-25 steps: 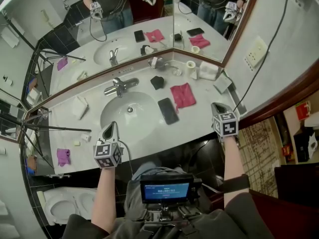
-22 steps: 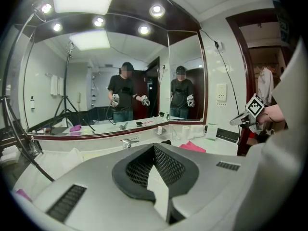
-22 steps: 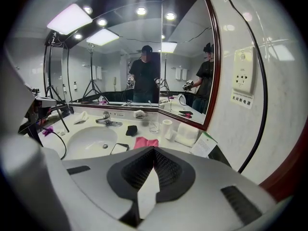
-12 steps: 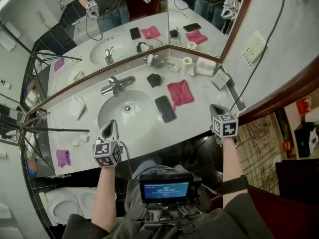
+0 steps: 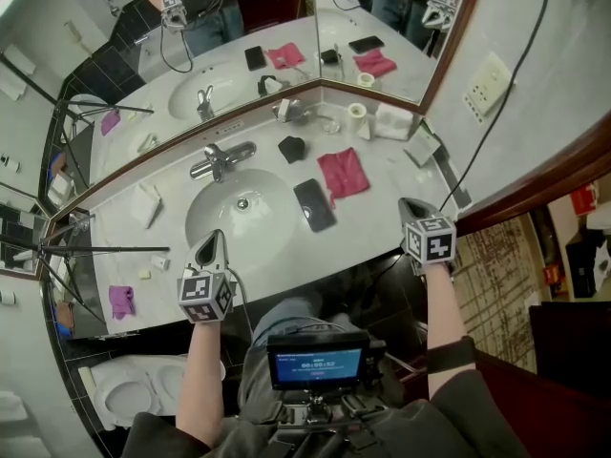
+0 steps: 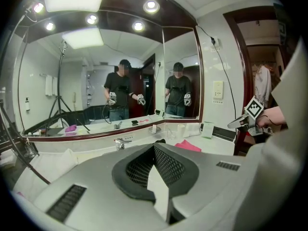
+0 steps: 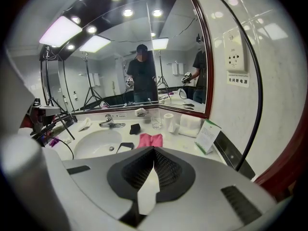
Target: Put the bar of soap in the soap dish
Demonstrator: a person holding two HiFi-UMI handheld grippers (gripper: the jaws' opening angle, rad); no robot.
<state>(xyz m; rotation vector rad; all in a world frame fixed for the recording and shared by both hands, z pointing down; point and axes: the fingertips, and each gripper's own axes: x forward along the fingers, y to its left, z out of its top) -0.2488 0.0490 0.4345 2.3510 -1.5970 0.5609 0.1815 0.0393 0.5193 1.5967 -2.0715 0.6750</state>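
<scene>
Worktop carries a sunken basin with the tap behind it. Right of the basin lie a pink cloth, a dark phone and a small black item, all well apart from both grippers. Left gripper and right gripper hover at the front edge, jaws closed on nothing. A small pale block, possibly the bar of soap, lies left of the basin, near the left gripper.

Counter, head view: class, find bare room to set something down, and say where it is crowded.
Bare: front right, between phone, pink cloth and right tongs. Also between faucet and white cloth. Crowded: back right corner, around the towel.
</scene>
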